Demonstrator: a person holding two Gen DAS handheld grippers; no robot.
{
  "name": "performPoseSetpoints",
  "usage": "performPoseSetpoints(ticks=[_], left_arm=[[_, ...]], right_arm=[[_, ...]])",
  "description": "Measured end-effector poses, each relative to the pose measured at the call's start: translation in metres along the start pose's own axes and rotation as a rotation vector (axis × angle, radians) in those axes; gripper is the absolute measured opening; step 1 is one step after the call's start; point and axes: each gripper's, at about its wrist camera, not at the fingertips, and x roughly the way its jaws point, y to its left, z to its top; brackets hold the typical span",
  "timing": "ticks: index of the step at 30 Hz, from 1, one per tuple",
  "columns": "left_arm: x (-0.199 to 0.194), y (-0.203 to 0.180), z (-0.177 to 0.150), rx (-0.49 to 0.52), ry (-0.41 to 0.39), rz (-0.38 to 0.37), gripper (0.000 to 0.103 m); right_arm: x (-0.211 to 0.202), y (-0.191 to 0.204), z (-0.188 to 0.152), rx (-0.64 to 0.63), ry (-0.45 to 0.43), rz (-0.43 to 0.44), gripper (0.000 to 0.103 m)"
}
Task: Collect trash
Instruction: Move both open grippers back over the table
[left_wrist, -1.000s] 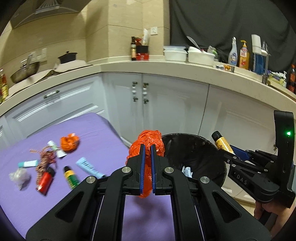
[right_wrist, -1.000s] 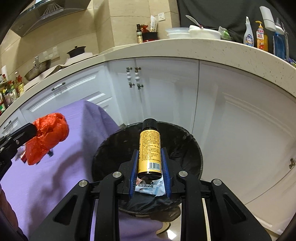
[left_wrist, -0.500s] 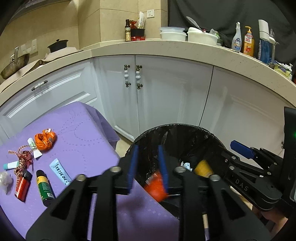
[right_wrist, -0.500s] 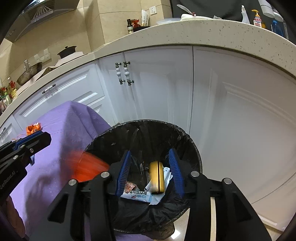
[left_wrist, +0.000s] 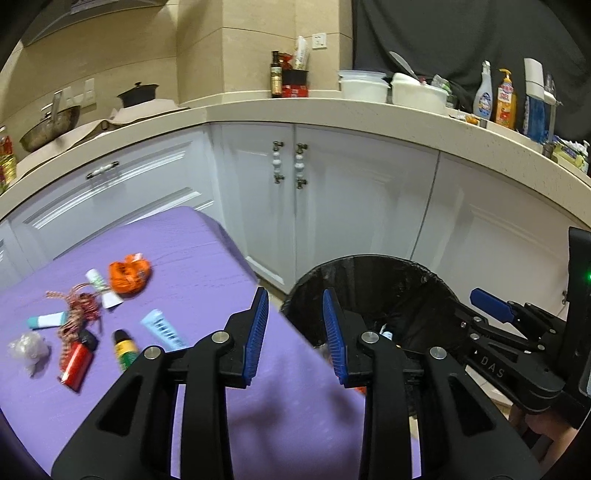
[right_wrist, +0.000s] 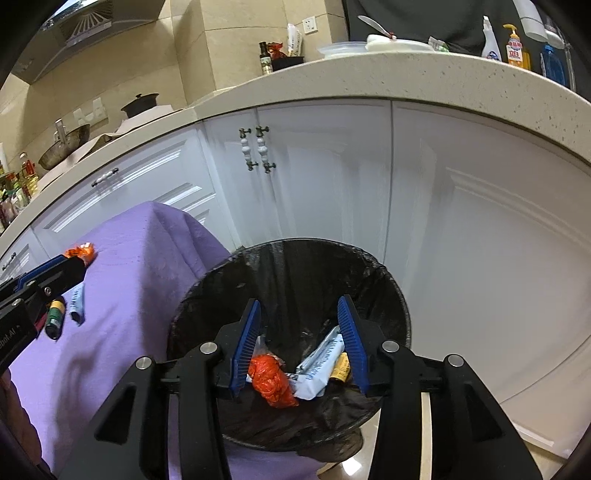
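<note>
- The left gripper (left_wrist: 295, 332) hangs over the near corner of the purple tablecloth (left_wrist: 184, 266), its blue pads apart with nothing between them — the jaws stand empty.
- The right gripper (right_wrist: 301, 343) is poised above the mouth of the black-lined trash bin (right_wrist: 391, 288), jaws spread and holding nothing; the bin's contents show through the gap.
- Inside the bin lie a crumpled orange-red plastic bag (right_wrist: 273, 380), a white-and-blue wrapper (right_wrist: 319, 362) and a yellow bottle (right_wrist: 341, 367), the bottle partly behind the right pad.
- The bin stands on the floor just beside the table's edge, in front of the white cabinet doors (left_wrist: 332, 206).
- On the cloth, well to the left of the left gripper, trash is scattered:
  - a crumpled orange wrapper (left_wrist: 129, 273) farthest back, touching a small white tube (left_wrist: 99, 284);
  - a red-and-white string (left_wrist: 77, 310) tangled beside a teal-and-white tube (left_wrist: 46, 320);
  - a red lighter (left_wrist: 75, 363) and a small green-and-yellow bottle with a black cap (left_wrist: 125, 349) nearer the camera;
  - a light-blue tube (left_wrist: 164, 330) just right of that bottle — and a clear crumpled plastic scrap (left_wrist: 27, 350) at the far left.
- In the left wrist view the right gripper's body enters from the right edge, over the bin.
</note>
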Motion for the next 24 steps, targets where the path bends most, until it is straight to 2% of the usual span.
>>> performPoseSetpoints(ticks=[6,10,24], left_arm=[[-0.026,0.038,-0.01,-0.051,-0.006,0.063,0.031],[-0.046,0.071,-0.018,-0.084,-0.017,0.131,0.039],[-0.101,0.195,-0.059,-0.213,-0.006,0.366,0.04]], right_arm=[[-0.008,0.038,0.001,-0.044,-0.007,0.06,0.044],[-0.011,0.073,0.0,-0.09,-0.01,0.115,0.044],[-0.007,0.19,-0.006,-0.246,0.019,0.272,0.044]])
